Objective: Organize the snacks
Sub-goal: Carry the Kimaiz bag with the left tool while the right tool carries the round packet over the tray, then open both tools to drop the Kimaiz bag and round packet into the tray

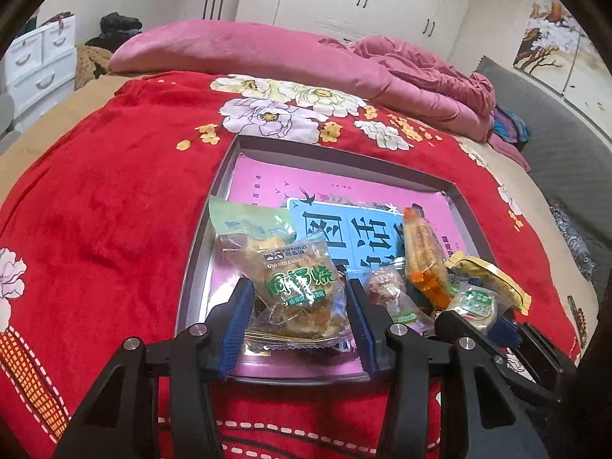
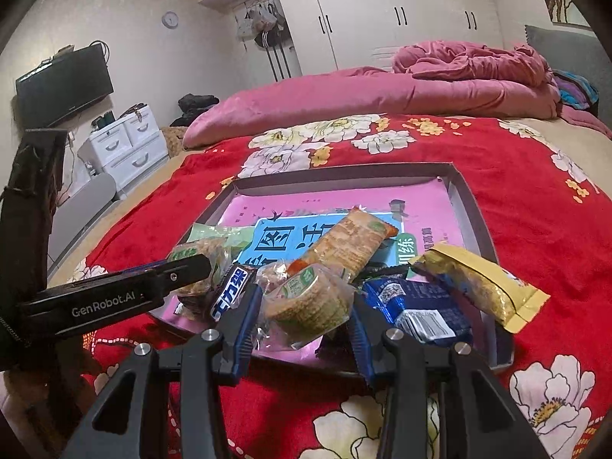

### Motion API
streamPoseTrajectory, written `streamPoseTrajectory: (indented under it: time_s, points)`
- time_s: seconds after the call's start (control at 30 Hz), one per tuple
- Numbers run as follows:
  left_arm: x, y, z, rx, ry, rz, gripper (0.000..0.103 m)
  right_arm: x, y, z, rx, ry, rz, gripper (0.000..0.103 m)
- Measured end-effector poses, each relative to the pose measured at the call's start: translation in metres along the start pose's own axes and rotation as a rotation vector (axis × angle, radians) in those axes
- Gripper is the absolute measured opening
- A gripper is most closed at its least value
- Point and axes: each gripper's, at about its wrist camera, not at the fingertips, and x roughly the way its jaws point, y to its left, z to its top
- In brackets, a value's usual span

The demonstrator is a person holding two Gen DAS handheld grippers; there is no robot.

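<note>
A shallow grey tray (image 1: 336,160) with a pink and blue sheet inside lies on the red flowered blanket; it also shows in the right wrist view (image 2: 474,206). Several snack packets are piled at its near end. My left gripper (image 1: 300,306) is shut on a clear cake packet with green print (image 1: 298,287). My right gripper (image 2: 306,313) is shut on a clear round biscuit packet with a green label (image 2: 310,302). The left gripper's black body (image 2: 114,298) reaches in from the left in the right wrist view. Other packets include a long orange-ended cracker pack (image 2: 348,241), a blue packet (image 2: 417,306) and a yellow packet (image 2: 482,287).
A pink duvet (image 1: 267,53) lies across the far side of the bed. White wardrobes (image 2: 401,15) stand behind. A white drawer unit (image 2: 126,149) and a wall television (image 2: 65,84) are off the bed's left side. A grey headboard (image 1: 554,122) is on the right.
</note>
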Motion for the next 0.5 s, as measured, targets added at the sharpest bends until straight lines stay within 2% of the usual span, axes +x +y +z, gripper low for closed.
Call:
streamPoseTrajectory:
  time_s: [0.27, 0.43, 0.5]
  points:
    - [-0.0002, -0.0007, -0.0003, 0.0, 0.0, 0.0, 0.051, 0.0091, 0.0056, -0.0022, -0.027, 0.027, -0.011, 0.044]
    - [0.0064, 0.0009, -0.004, -0.013, 0.035, 0.008, 0.051, 0.0084, 0.0094, -0.0022, -0.045, 0.031, -0.04, 0.046]
    - [0.0041, 0.0011, -0.0042, -0.009, 0.024, 0.021, 0.054, 0.0063, 0.0096, -0.0023, -0.05, 0.026, -0.051, 0.055]
